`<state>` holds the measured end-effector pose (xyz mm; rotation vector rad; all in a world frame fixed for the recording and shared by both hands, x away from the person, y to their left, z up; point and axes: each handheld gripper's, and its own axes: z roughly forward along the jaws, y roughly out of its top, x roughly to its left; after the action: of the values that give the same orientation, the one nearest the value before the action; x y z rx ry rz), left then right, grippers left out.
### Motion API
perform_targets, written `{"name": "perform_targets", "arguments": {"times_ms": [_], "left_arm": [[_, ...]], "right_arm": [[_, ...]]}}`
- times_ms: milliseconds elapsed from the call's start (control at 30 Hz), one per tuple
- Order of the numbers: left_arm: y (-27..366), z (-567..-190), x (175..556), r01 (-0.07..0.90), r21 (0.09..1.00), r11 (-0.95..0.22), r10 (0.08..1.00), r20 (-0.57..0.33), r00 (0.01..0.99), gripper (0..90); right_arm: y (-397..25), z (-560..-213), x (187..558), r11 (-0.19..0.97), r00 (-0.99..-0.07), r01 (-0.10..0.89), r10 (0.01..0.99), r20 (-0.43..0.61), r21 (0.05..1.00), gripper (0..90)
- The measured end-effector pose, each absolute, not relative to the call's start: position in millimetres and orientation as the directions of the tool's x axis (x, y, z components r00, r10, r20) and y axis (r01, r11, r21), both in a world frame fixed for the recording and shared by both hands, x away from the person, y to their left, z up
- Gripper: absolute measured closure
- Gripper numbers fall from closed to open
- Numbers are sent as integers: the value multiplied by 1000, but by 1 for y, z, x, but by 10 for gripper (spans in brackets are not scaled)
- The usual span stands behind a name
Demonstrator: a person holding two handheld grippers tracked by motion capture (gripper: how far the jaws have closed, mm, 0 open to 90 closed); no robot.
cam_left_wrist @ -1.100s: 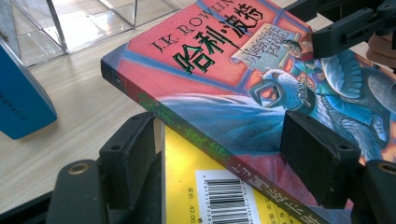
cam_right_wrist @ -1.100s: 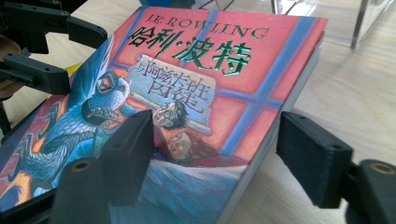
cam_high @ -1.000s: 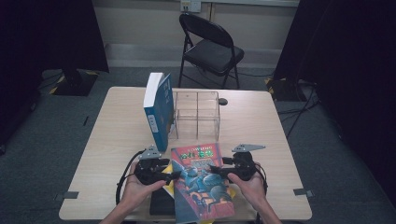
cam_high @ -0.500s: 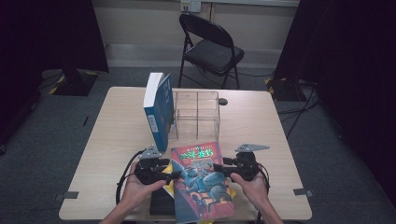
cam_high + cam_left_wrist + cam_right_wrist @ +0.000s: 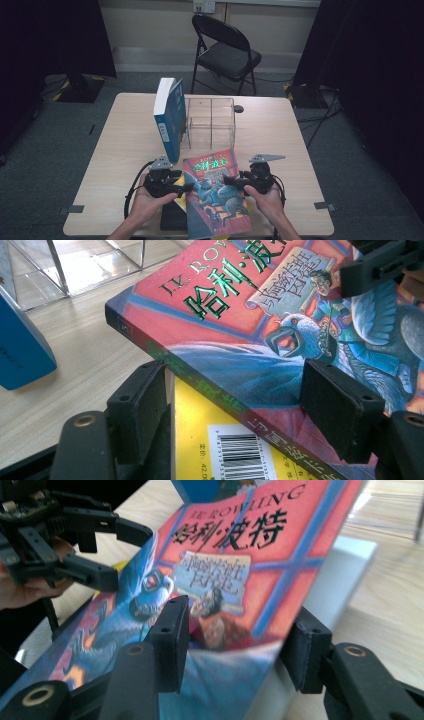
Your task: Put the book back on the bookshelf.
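A red and blue illustrated paperback (image 5: pixel 215 195) lies tilted at the table's near edge, on top of a yellow book (image 5: pixel 179 198). My left gripper (image 5: pixel 186 186) is shut on its spine side, and my right gripper (image 5: pixel 227 181) is shut on its page side. In the left gripper view the spine of the paperback (image 5: pixel 240 315) runs between the jaws of the left gripper (image 5: pixel 239 405), above the yellow book (image 5: pixel 210 440). In the right gripper view one jaw of the right gripper (image 5: pixel 239 642) rests on the paperback's cover (image 5: pixel 240 555) and the other sits past the page block.
A thick blue book (image 5: pixel 170 120) stands upright at the table's middle, leaning against a clear acrylic divider box (image 5: pixel 210 122). A small dark object (image 5: pixel 239 108) lies behind the box. A black folding chair (image 5: pixel 225 55) stands beyond the wooden table (image 5: pixel 115 150).
Both grippers stay clamped at the paperback's sides. The paperback's far end has risen very slightly; nothing else has moved.
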<state>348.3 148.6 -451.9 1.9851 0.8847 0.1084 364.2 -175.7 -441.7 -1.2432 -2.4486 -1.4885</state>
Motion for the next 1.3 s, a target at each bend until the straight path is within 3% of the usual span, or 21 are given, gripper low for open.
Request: {"name": "perform_targets", "arguments": {"times_ms": [67, 367, 567, 833, 1300], "left_arm": [[147, -451, 346, 518, 791, -325, 628, -229, 744, 267], [148, -452, 349, 527, 788, -317, 620, -249, 744, 264], [148, -452, 349, 530, 787, -316, 615, -255, 746, 264], [147, -451, 347, 514, 792, -330, 622, -227, 749, 264], [148, -450, 348, 537, 787, -304, 596, -282, 751, 299]], "right_arm": [[-172, -441, 369, 238, -690, 632, 605, 396, 737, 497], [-160, -443, 392, 268, -720, 642, 533, 444, 718, 606], [-150, -442, 393, 291, -734, 635, 515, 443, 715, 623], [-153, -438, 392, 266, -736, 642, 477, 481, 719, 784], [-149, -427, 380, 250, -760, 591, 492, 425, 767, 823]]}}
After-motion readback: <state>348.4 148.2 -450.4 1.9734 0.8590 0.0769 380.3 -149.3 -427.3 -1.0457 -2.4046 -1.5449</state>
